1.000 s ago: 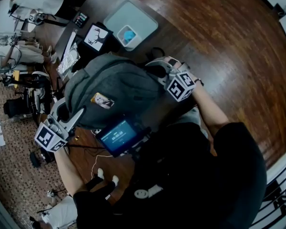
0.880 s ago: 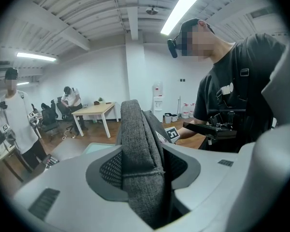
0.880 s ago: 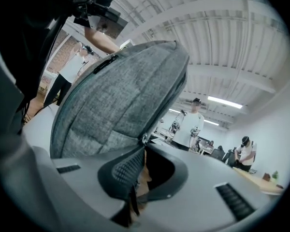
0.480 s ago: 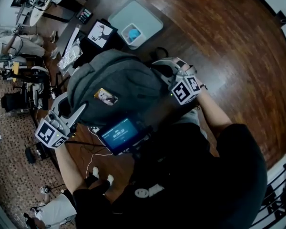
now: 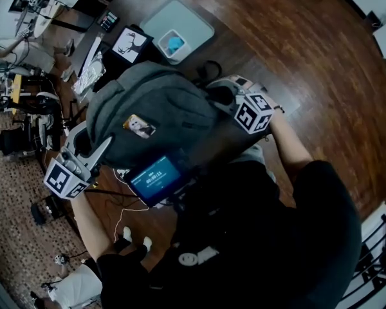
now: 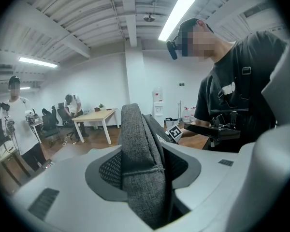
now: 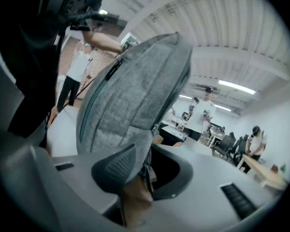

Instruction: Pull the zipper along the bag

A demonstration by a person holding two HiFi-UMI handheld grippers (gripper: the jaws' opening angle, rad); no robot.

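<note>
The bag (image 5: 156, 108), a grey backpack, is stood on the desk (image 5: 289, 44) directly before the person. A fold of its grey fabric is clamped between the fingers of the left gripper (image 6: 145, 170), so the bag is steadied at that side. At the opposite side, the fingers of the right gripper (image 7: 143, 172) have just been opening and are set narrowly apart. The bag's lower corner and what appears to be a zipper pull (image 7: 146, 170) hang in the gap, not pinched.

The step in hand is judged to be taking hold of the pull, with the drawing of the zipper not yet under way. For the next move the pull would have to be centred between the fingers, closed on firmly and drawn along the zipper's curve while the fabric is kept taut by the left gripper. A slip off the small tab is the likely risk.

Beyond the bag, a pale tray (image 5: 196, 19) with a small cup (image 5: 172, 46) holding something blue, a framed deer picture (image 5: 130, 44) and a calculator (image 5: 108, 22) are laid on the dark wood. Farther off, a patterned floor (image 5: 13, 237), office chairs (image 6: 50, 124), another desk (image 6: 94, 117) and several people are seen under strip lights (image 6: 181, 8).
</note>
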